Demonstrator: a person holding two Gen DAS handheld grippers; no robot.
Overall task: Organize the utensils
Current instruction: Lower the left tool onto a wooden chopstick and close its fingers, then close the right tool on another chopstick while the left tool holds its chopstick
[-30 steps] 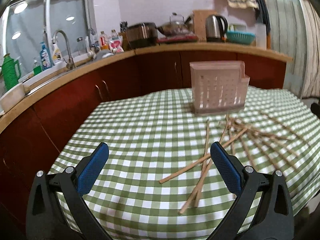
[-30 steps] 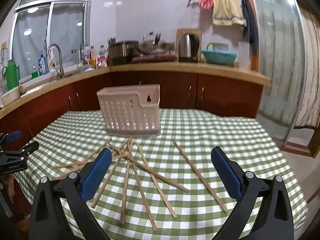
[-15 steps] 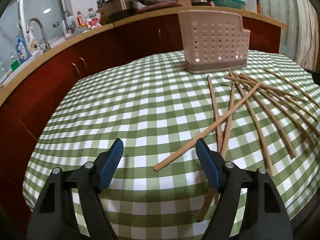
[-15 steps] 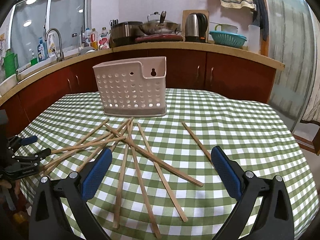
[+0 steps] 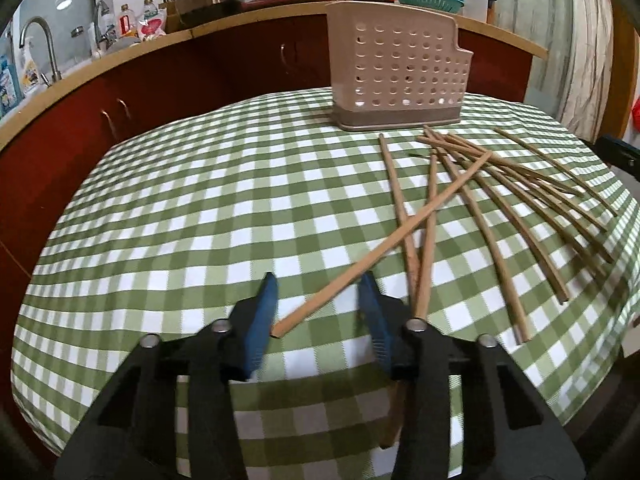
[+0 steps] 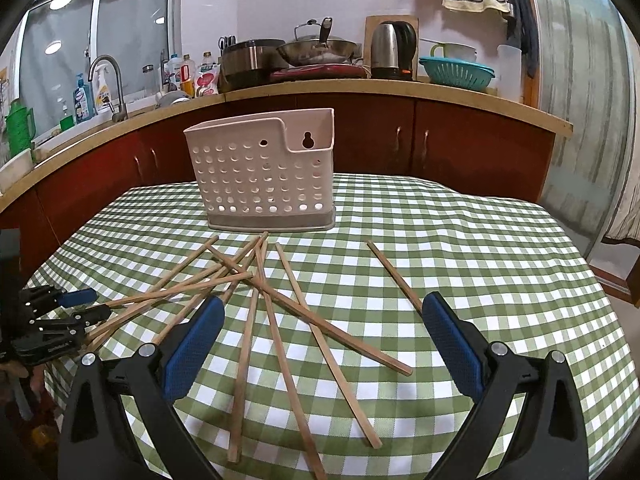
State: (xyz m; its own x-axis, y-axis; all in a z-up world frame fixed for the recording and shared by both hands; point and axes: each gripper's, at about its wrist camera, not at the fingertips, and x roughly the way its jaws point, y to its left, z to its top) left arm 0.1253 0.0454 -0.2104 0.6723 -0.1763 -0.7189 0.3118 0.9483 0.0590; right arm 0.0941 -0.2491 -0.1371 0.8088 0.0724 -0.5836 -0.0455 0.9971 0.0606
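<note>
The left gripper (image 5: 316,300) has just been closing around one chopstick's (image 5: 384,242) near end, pads not yet pressing it. The right gripper (image 6: 322,316) hangs released above the other chopsticks (image 6: 276,320), scattered at 6 o'clock of the holder (image 6: 264,176) on the bench (image 6: 480,248).

Green-checked tablecloth (image 6: 460,240) on the table, bearing a perforated utensil holder (image 6: 264,176) and scattered wooden chopsticks (image 6: 280,320)
</note>
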